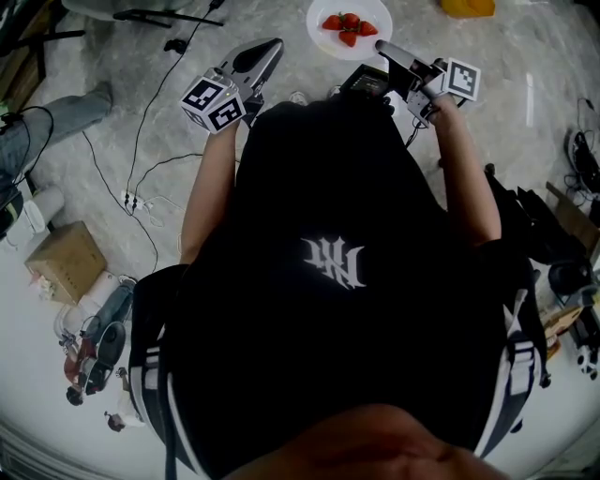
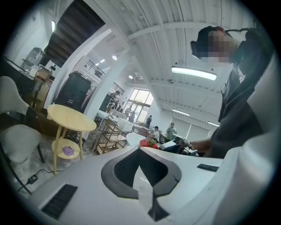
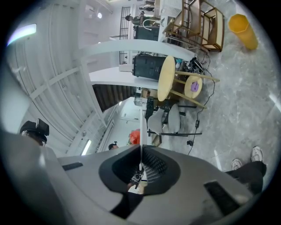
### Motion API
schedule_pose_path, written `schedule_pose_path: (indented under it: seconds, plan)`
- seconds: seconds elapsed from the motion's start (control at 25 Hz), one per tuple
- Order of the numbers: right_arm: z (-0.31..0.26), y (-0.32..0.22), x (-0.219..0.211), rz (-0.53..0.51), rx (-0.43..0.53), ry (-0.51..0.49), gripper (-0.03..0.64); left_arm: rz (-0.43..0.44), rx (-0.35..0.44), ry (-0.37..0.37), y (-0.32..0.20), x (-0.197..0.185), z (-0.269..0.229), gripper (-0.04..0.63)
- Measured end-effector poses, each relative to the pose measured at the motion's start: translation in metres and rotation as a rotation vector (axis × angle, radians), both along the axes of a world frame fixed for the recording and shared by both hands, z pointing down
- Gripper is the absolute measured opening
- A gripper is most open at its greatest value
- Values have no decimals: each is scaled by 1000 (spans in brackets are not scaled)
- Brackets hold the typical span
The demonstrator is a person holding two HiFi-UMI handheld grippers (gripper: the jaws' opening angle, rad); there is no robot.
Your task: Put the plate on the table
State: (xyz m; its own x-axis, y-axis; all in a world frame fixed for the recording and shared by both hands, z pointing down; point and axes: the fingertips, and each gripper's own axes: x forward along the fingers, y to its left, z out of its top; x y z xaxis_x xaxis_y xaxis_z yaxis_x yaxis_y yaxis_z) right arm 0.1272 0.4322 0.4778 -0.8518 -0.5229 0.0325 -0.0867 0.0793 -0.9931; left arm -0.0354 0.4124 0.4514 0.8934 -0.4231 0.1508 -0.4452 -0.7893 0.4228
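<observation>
Right hand-held gripper [image 1: 384,49]: you have it clamped on the right rim of the plate [image 1: 319,37]. In your right gripper view the rim runs edge-on as a thin white line between the jaws.
Left hand-held gripper [image 1: 273,46]: the jaws are narrow with nothing between them. It is just left of the plate and apart from it.
Plate: white, held in the air ahead of you over the marble floor [image 1: 525,112], not on the counter.
On the plate: a few red strawberries [image 1: 349,26], grouped near its middle.
Hidden: your black shirt [image 1: 347,281] fills the near half of the head view and covers the floor below you.
Cut off: the plate's far rim meets the far edge of the head view. A yellow thing [image 1: 467,7] at the far right is also cut there.
Counter [image 2: 70,117]: round and yellow, seen only in your two gripper views, well apart from the plate.
Counter's lower shelf: holds a small purple thing [image 2: 68,150], too small to name.
Around: cables [image 1: 141,141] trail over the floor on the left. A cardboard box [image 1: 64,261] sits near left. White chairs [image 2: 17,140] stand beside the counter.
</observation>
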Motion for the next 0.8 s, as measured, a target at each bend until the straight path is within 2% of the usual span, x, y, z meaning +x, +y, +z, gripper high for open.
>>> schedule_pose_path:
  seconds: [0.24,0.36,0.52,0.6,0.8]
  plan:
    - [-5,10,-3,-11,22,8,11,-15,5,-8,7,-5,-2,0]
    - [0,-11,-6,-15,27,-4,11,-39,22,-12,-10,-7,2,0]
    - [40,6,19,24,-80,24,11,-44,-19,11,-6,5,27,0]
    - [34,16,14,9,-48,13,11,-33,-46,8,3,2,29,0]
    - [14,-7,-12,-27,25,-22,11,-45,-21,-14,-16,-10,24,0]
